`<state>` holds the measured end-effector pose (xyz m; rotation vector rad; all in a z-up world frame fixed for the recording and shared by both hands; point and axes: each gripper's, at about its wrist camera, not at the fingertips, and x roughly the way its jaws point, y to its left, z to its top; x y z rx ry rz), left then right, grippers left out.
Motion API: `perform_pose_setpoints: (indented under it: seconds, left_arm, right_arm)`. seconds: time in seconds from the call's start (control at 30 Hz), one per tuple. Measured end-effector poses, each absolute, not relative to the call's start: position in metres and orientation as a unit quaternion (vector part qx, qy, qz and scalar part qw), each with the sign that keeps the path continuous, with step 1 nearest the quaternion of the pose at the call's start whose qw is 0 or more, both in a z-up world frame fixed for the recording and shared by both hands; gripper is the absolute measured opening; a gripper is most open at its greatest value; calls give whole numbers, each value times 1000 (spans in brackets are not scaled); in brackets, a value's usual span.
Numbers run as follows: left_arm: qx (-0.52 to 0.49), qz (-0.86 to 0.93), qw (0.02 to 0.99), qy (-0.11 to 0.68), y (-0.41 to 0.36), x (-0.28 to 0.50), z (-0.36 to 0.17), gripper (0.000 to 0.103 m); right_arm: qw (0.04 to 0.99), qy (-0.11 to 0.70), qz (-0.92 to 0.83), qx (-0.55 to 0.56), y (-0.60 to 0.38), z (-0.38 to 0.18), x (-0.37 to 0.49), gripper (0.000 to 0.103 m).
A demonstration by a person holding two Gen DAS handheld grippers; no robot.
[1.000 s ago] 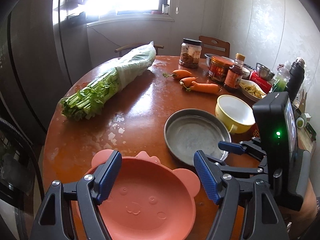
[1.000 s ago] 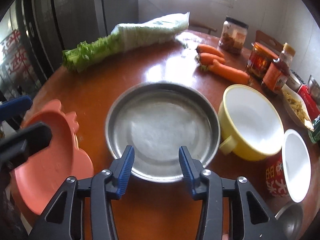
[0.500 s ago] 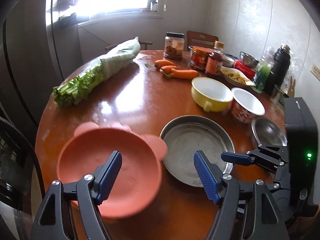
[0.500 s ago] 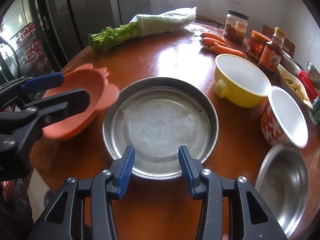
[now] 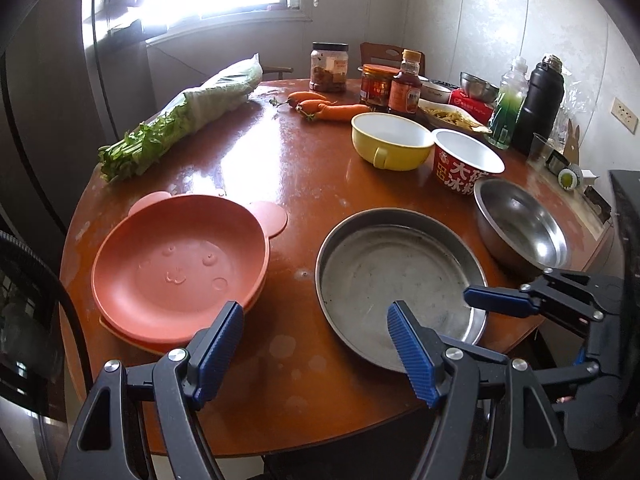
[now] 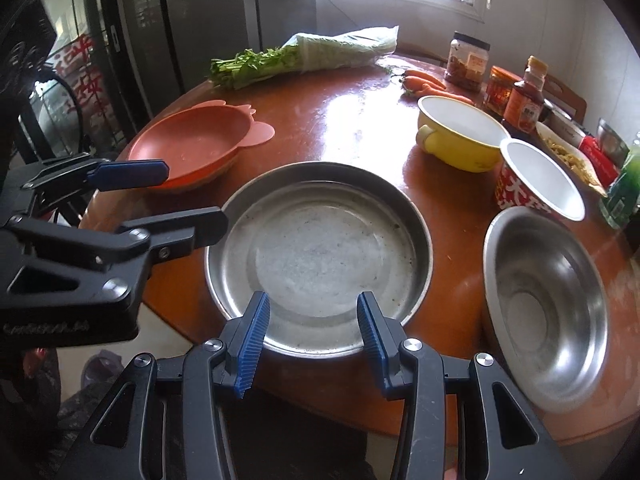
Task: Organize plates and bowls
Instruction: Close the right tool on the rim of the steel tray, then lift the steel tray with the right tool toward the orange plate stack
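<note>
A pink bear-eared plate (image 5: pixel 180 264) lies at the table's left, stacked on another pink dish. A round metal pan (image 5: pixel 400 280) sits beside it near the front edge. Behind and right of the pan stand a steel bowl (image 5: pixel 524 232), a red-and-white bowl (image 5: pixel 468 160) and a yellow handled bowl (image 5: pixel 392 140). My left gripper (image 5: pixel 316 344) is open and empty, hovering between plate and pan. My right gripper (image 6: pixel 314 324) is open above the near rim of the metal pan (image 6: pixel 320 256), touching nothing. The left gripper (image 6: pixel 196 194) shows left of the pan.
Bagged celery (image 5: pixel 180 120) lies at the far left, with carrots (image 5: pixel 332 110), jars and a sauce bottle (image 5: pixel 404 84) behind the bowls. A food dish, bottles and a black flask (image 5: pixel 540 100) crowd the right. The table's front edge (image 5: pixel 320 436) is close.
Both grippers have drawn back toward the table's near edge. The pink plate now lies farther ahead of the left fingers, and the steel and red bowls have come into the left view.
</note>
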<state>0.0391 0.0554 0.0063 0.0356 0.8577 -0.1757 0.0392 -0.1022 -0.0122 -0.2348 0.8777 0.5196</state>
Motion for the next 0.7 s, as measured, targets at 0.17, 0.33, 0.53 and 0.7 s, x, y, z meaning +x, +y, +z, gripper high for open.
perform_pose_setpoints:
  seconds: [0.17,0.33,0.53,0.7]
  left_arm:
    - [12,-78,905,417,54,39,3,74]
    - [7,-75,904,420,51,43,-2,74]
    - [6,-75,901,428,47,48,-12,74]
    - [2,-74,898,433,46,51,-18,74]
  right_arm:
    - [885,391,233,-94,-116,1,26,47]
    - [903,381,188,-69,-136,4,25,48]
    - [899,398,175,-43,-147,-9,31,48]
    - [899,400,175,-39,-140,-17,38,47]
